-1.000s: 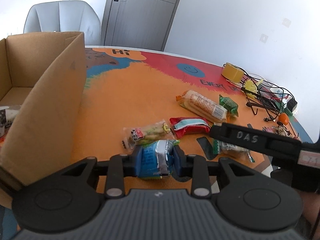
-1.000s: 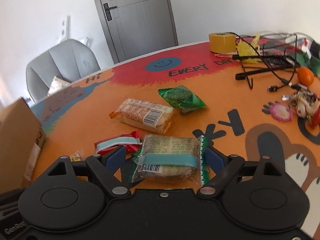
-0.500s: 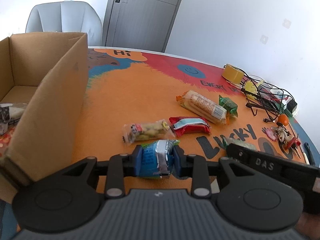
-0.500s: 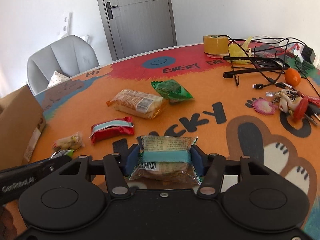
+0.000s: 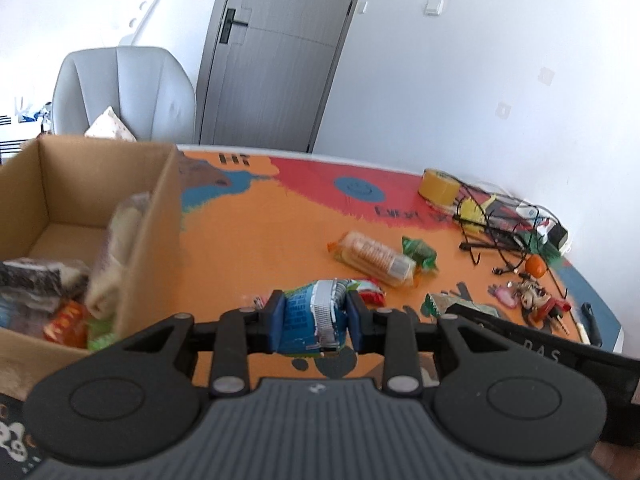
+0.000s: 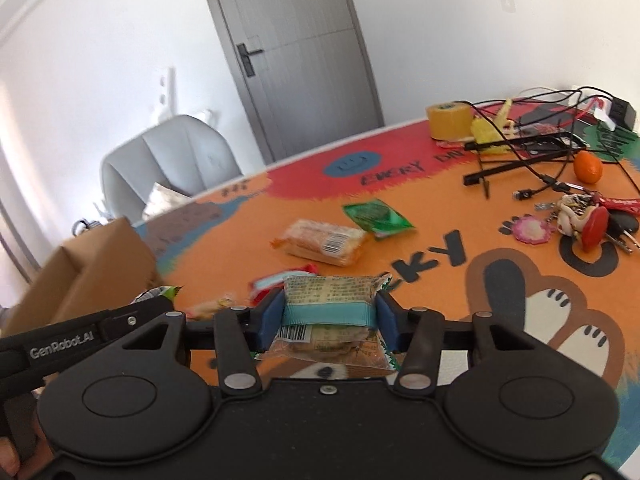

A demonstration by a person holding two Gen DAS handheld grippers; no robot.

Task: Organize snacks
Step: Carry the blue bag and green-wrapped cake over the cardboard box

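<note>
Spreading across both views, a round table with a bright orange, red and blue cartoon-printed cover (image 5: pixel 248 240) carries everything. At its left edge in the left wrist view stands an open brown cardboard box (image 5: pixel 152 232), with several wrapped snacks already heaped inside it against the near wall. A grey padded chair (image 5: pixel 128 92) stands behind the box.

The left gripper (image 5: pixel 316 320) is clamped narrowly on a blue and silver foil snack packet (image 5: pixel 316 316), its blue pads pressing both sides and the packet lifted clear of the table, just right of the box. The right gripper (image 6: pixel 328 316) has just been closing its jaws, and its pads now squeeze a clear-wrapped biscuit pack with a teal band (image 6: pixel 330 312), held above the table.

Loose on the cover lie a long clear pack of orange-brown crackers (image 6: pixel 324 242), a green foil packet (image 6: pixel 376 218) just beside it, a red and pale-blue wrapped bar (image 6: pixel 280 278) and a small yellowish packet (image 6: pixel 212 306). Far right sit a yellow tape roll (image 6: pixel 448 120), tangled black cables (image 6: pixel 520 152), a small orange fruit (image 6: pixel 588 166) and a bunch of keys with charms (image 6: pixel 580 220).
</note>
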